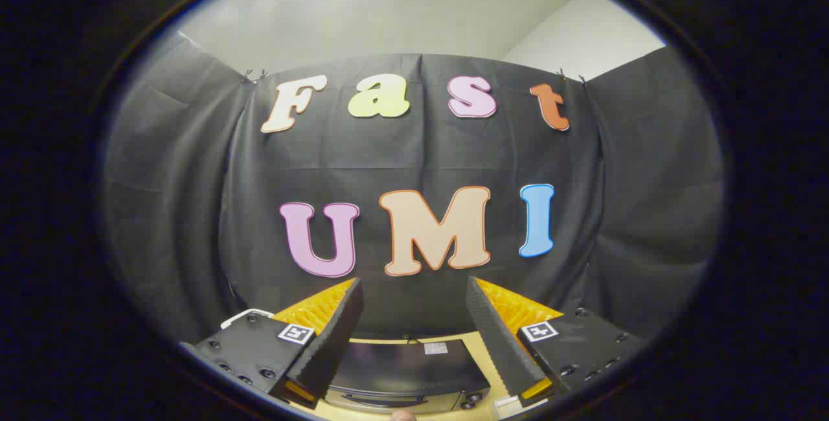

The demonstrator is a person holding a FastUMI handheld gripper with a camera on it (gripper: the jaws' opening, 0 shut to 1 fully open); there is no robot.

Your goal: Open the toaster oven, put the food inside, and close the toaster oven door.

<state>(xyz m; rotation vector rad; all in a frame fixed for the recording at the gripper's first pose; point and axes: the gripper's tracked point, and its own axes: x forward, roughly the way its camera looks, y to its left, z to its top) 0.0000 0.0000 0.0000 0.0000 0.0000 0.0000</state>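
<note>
The tongs [414, 291] are spread wide and hold nothing; both fingers point toward the booth wall, high above the work. The toaster oven [405, 372] sits below and between the fingers on the table [482, 350], seen from above, its dark top facing up and its front panel toward the camera. The door appears closed; its handle cannot be made out. Judged as a rigid, heavy metal appliance with a hinged door, it should be gripped at the door handle, not the smooth top. The food cannot be identified. Open room lies above the oven; the wall stands close behind it.
</note>
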